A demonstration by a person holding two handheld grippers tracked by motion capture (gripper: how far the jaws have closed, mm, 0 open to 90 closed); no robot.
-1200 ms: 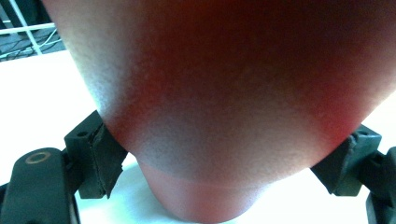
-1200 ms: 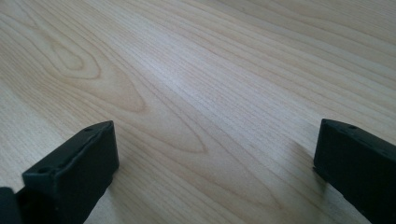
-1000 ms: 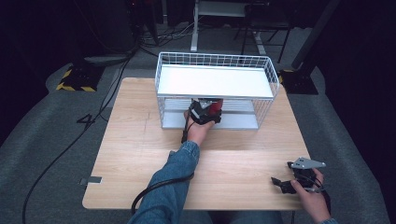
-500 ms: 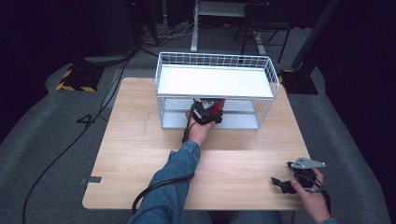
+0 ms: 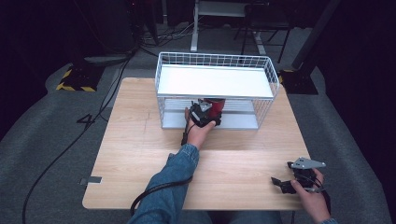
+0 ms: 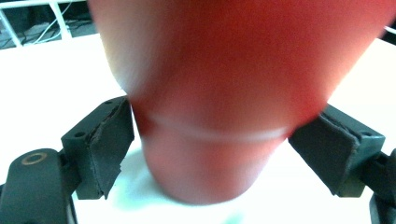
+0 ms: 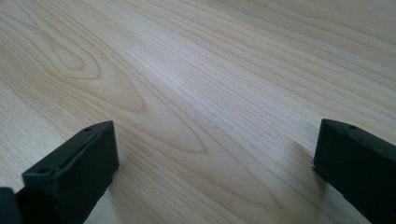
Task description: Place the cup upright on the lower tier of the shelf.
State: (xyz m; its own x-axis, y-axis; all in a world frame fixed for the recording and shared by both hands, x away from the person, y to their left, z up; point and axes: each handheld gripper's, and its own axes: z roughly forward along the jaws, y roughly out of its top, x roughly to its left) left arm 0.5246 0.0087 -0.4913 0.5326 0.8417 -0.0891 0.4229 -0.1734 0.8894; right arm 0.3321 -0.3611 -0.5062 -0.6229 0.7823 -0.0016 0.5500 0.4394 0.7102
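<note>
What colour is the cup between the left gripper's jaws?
Red, clearest in the left gripper view: cup.

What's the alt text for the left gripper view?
A red cup, blurred and very close, stands between the left claw, whose jaws have just been opening. The left black pad stands slightly off the cup and the right one sits at its edge. It rests on a white surface.

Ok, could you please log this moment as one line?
left gripper: jaws just opening, red cup between | right gripper: open, empty, over table
</note>
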